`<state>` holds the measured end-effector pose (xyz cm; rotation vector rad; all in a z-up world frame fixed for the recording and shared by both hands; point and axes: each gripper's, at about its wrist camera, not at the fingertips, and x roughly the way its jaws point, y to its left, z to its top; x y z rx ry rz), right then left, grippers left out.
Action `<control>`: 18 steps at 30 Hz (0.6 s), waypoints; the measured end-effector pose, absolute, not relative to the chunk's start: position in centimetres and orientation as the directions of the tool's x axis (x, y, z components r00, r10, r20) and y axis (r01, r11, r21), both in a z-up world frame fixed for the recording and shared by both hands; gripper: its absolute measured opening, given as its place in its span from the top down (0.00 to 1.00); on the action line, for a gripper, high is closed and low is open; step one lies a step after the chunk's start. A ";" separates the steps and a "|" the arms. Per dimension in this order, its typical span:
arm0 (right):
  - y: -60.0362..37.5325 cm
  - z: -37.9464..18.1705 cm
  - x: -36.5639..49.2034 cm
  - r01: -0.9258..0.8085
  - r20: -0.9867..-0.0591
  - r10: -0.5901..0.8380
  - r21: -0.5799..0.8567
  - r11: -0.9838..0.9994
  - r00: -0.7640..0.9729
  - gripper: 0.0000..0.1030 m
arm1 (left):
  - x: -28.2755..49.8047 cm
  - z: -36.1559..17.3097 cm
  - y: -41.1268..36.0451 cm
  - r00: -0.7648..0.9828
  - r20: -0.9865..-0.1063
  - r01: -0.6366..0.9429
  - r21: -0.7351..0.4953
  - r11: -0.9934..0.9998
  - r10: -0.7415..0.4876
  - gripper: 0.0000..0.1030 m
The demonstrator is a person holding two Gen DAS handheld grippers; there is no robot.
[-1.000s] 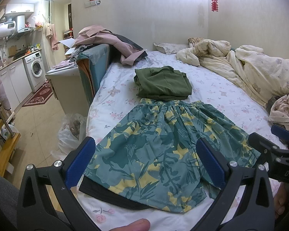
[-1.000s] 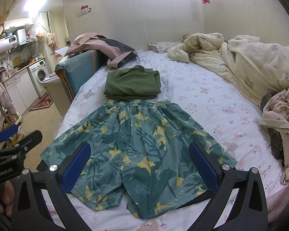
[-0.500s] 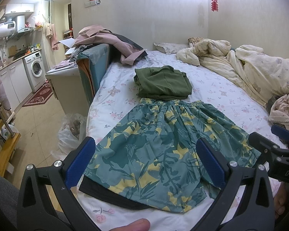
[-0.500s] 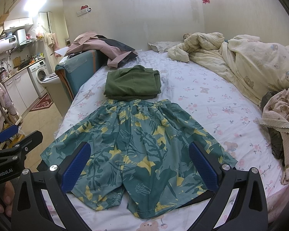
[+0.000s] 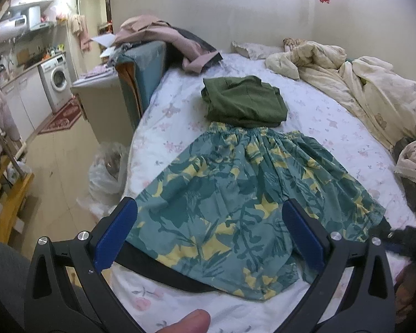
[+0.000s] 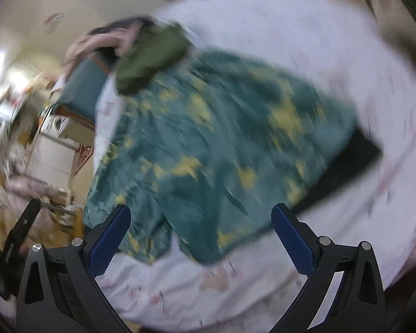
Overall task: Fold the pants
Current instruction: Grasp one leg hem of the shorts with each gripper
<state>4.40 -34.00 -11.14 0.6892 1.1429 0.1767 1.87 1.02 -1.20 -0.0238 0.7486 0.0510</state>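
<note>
Left wrist view shows me teal-and-yellow leaf-print fabric shorts (image 5: 249,194) spread flat at twelve o'clock for folding, left gripper (image 5: 210,233) and right gripper (image 6: 201,238) both wide open, empty.

The left black two-finger gripper with blue rubber pads (image 5: 209,234) is held level and low, jaws spread wide, nothing between them. A fingertip of the person's bare hand (image 5: 187,322) shows beneath it. The right black gripper with matching blue pads (image 6: 201,238) is tilted sideways, heavily blurred, jaws equally wide apart.

shorts (image 5: 249,194), green garment (image 5: 244,102) on bed (image 5: 332,127)
</note>
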 end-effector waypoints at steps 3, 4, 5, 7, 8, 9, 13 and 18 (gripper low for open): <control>-35.9 -14.5 3.8 0.325 -0.764 0.539 0.641 0.696 0.355 0.05 | 2.3 -1.4 0.6 0.712 -0.702 -0.045 -0.026 0.999 0.013 0.00; -36.4 -15.3 3.7 0.349 -0.758 0.554 0.651 0.674 0.345 0.07 | 2.4 -1.4 0.4 0.706 -0.708 -0.042 -0.032 0.999 0.007 0.00; -36.9 -16.0 3.8 0.372 -0.756 0.561 0.654 0.659 0.337 0.09 | 2.6 -1.4 0.2 0.701 -0.714 -0.039 -0.038 0.999 0.000 0.00; -37.9 -16.8 3.9 0.403 -0.760 0.551 0.650 0.645 0.345 0.13 | 2.9 -1.5 0.0 0.689 -0.724 -0.037 -0.047 0.998 -0.009 0.00; -38.6 -17.1 4.1 0.420 -0.766 0.536 0.643 0.641 0.354 0.13 | 3.1 -1.6 -0.1 0.682 -0.731 -0.037 -0.054 0.998 -0.014 0.00; -39.5 -17.4 4.4 0.443 -0.765 0.527 0.644 0.624 0.371 0.15 | 3.2 -1.6 -0.1 0.677 -0.736 -0.038 -0.062 0.997 -0.020 0.00; -43.0 -17.8 5.4 0.511 -0.768 0.455 0.640 0.573 0.451 0.19 | 3.7 -1.7 0.0 0.664 -0.747 -0.046 -0.077 0.996 -0.027 0.00; -46.5 -18.2 6.7 0.541 -0.746 0.409 0.664 0.517 0.525 0.20 | 4.1 -1.9 0.2 0.649 -0.760 -0.056 -0.092 0.994 -0.034 0.00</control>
